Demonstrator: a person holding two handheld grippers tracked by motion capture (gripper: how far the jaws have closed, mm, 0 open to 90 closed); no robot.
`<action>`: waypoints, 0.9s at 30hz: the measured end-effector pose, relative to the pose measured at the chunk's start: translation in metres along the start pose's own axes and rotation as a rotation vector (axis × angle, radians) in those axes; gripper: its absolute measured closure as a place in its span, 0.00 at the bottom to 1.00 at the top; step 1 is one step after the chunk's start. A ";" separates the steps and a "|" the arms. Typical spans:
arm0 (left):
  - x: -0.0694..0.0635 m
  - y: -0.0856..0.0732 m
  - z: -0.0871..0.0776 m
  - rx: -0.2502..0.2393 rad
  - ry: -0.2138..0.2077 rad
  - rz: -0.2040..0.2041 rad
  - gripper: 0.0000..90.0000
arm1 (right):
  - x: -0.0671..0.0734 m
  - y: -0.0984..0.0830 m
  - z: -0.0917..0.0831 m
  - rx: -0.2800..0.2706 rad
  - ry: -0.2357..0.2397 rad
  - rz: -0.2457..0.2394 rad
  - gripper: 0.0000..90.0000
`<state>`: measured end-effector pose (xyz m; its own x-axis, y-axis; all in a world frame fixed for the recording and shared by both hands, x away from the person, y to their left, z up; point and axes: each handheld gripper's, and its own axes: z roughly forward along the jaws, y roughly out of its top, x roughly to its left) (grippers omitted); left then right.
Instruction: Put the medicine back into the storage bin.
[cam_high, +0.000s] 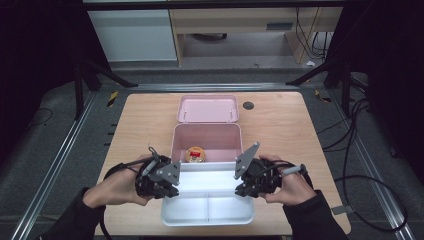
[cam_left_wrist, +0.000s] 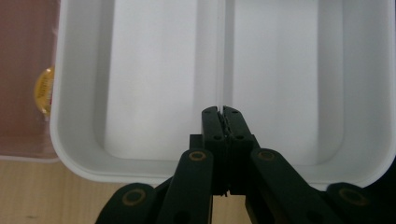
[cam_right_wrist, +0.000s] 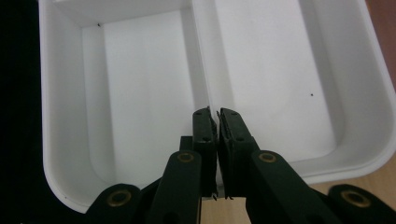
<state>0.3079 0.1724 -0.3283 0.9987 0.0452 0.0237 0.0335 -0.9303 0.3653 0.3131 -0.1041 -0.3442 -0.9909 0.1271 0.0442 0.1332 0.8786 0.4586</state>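
Nearest you on the wooden table, the white divided tray sits between your hands. Your left gripper and your right gripper each pinch the tray's centre divider from opposite ends, jaws nearly closed on it. Beyond, touching the tray, a pink lunch box holds a small round yellow container. Its pink lid lies farther back.
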 end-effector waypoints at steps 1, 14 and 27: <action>0.005 0.002 -0.004 0.001 0.008 0.004 0.99 | -0.004 0.002 -0.003 -0.006 -0.002 0.000 0.95; 0.075 0.009 -0.024 -0.034 0.047 -0.013 0.98 | -0.065 0.018 -0.022 -0.048 -0.089 -0.040 0.96; 0.126 0.002 -0.022 -0.062 0.052 -0.007 0.99 | -0.118 0.029 -0.023 -0.069 -0.094 -0.047 0.95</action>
<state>0.4330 0.1847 -0.3042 0.9951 0.0721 0.0682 0.0367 -0.9057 0.4224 0.4334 -0.1043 -0.3158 -0.9894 0.1322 -0.0606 0.0820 0.8512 0.5184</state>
